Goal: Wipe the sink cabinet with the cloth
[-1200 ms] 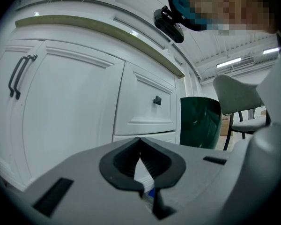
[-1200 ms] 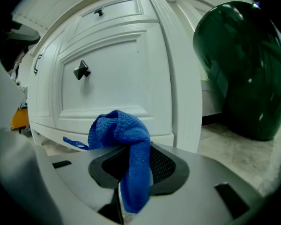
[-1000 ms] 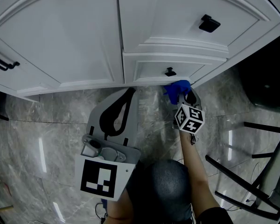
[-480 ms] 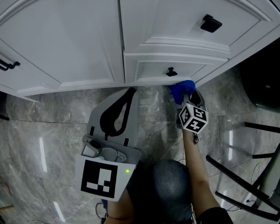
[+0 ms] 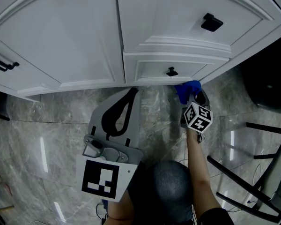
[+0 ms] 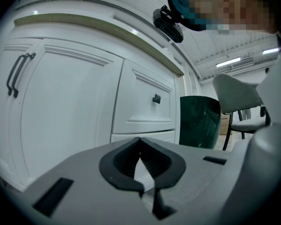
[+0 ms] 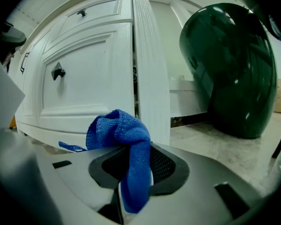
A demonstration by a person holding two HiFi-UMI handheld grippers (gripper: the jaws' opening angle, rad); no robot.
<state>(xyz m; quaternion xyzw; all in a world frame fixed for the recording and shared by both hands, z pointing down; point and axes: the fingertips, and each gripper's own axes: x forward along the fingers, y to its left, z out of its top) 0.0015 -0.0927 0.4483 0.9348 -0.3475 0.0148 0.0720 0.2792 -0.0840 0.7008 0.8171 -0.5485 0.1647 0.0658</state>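
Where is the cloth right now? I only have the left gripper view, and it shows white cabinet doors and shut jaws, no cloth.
Observer: The blue cloth is clamped in the right hand-held gripper, bunched above its jaws and hanging down between them.
Operator: Which part of the cabinet is it at?
Observer: The head view puts it low at the right corner of the cabinet, just below the small drawer with the black knob, close to the marble floor. I cannot tell whether it touches the cabinet.
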